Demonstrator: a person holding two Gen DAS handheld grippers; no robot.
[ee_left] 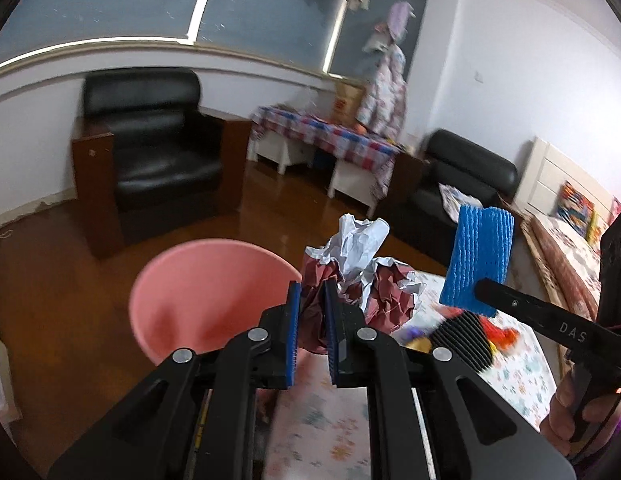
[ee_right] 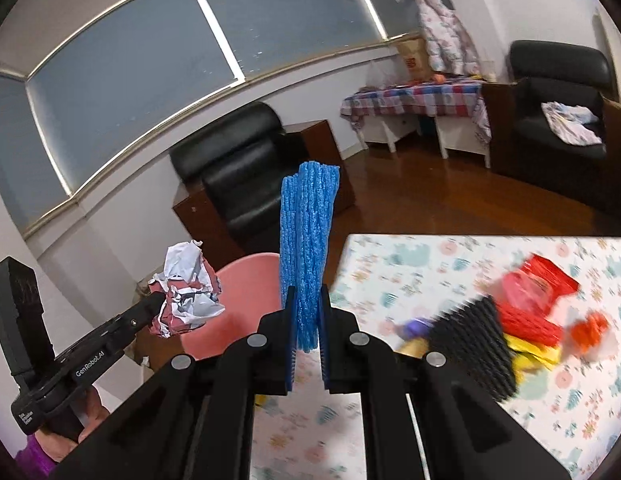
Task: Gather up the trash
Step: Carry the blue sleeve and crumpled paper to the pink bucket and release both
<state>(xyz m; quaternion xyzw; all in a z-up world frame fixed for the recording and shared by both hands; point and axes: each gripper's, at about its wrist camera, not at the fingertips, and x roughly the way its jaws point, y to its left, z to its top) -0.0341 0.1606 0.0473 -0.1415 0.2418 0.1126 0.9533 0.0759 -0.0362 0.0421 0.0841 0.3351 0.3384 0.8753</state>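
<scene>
My left gripper (ee_left: 312,300) is shut on a crumpled red and white paper ball (ee_left: 360,268), held just right of the pink bin (ee_left: 198,300). In the right wrist view the same paper ball (ee_right: 186,292) hangs at the left gripper's tip (ee_right: 156,310), over the bin (ee_right: 238,312). My right gripper (ee_right: 306,304) is shut on a blue foam net sleeve (ee_right: 308,240), upright, above the table edge near the bin. The sleeve (ee_left: 476,260) also shows in the left wrist view at the right gripper's tip (ee_left: 480,290).
A table with a floral cloth (ee_right: 450,280) carries a black foam net (ee_right: 476,348), red wrappers (ee_right: 538,292), yellow scraps (ee_right: 530,352) and a purple bit (ee_right: 414,326). Black armchairs (ee_left: 150,152) (ee_right: 558,120), a low table with a checked cloth (ee_left: 326,140) and a wooden floor (ee_left: 50,280) lie beyond.
</scene>
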